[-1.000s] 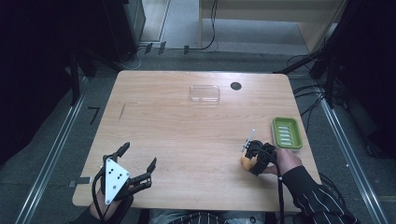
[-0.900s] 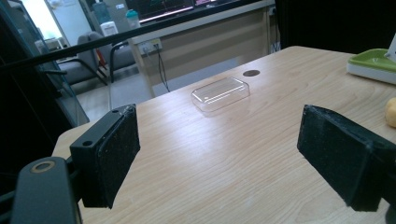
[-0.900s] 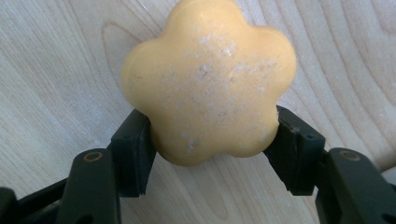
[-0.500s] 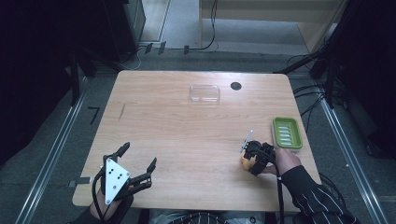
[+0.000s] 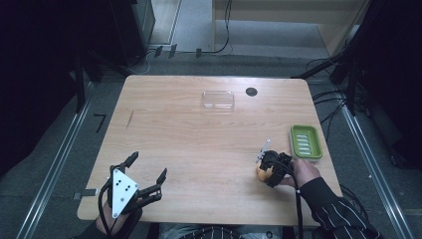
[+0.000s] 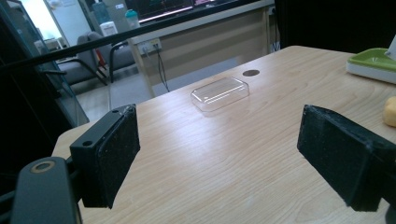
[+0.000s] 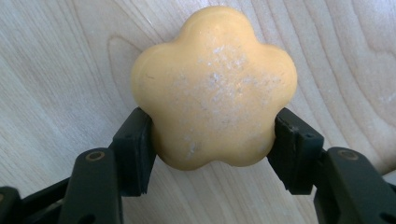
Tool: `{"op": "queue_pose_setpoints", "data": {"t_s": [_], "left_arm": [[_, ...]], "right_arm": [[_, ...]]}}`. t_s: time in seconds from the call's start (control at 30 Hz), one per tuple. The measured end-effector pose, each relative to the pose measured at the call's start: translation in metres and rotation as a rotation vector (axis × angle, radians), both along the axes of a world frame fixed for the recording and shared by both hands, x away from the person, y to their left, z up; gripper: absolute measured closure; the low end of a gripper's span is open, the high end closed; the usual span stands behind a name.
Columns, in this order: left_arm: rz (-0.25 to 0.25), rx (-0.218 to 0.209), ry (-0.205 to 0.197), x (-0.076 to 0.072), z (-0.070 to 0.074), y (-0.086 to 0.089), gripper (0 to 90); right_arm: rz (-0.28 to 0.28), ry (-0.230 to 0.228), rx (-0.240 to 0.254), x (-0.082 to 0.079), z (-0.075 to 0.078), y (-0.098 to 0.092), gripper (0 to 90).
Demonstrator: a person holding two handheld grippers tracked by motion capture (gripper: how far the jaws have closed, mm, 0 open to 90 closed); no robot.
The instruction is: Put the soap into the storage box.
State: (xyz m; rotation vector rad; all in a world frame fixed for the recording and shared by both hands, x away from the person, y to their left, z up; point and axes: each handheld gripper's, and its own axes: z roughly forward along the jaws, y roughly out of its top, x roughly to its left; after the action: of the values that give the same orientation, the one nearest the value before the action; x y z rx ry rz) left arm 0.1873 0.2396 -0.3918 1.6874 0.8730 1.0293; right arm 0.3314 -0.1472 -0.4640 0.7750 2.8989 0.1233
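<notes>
Right gripper view: flower-shaped soap (image 7: 214,88) flat

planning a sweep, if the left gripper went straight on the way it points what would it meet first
Probably the clear plastic lid: it lies ahead, roughly between the open jaws of the left gripper, with bare table before it. Depth is uncertain, and a raised gripper could pass over.

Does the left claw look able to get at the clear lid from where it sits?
Probably yes: the left claw is open, and bare table lies between it and the clear lid.
</notes>
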Motion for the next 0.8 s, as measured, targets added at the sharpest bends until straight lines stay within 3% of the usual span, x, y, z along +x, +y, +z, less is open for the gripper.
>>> {"op": "queue_pose_setpoints", "data": {"t_s": [0.47, 0.8], "left_arm": [[0.004, -0.004, 0.000, 0.000, 0.000, 0.000, 13.5], [0.003, -0.003, 0.000, 0.000, 0.000, 0.000, 13.5]], "right_arm": [[-0.040, -0.020, 0.040, -0.003, 0.006, -0.005, 39.8], [-0.104, -0.045, 0.058, -0.003, 0.014, -0.014, 39.8]]}}
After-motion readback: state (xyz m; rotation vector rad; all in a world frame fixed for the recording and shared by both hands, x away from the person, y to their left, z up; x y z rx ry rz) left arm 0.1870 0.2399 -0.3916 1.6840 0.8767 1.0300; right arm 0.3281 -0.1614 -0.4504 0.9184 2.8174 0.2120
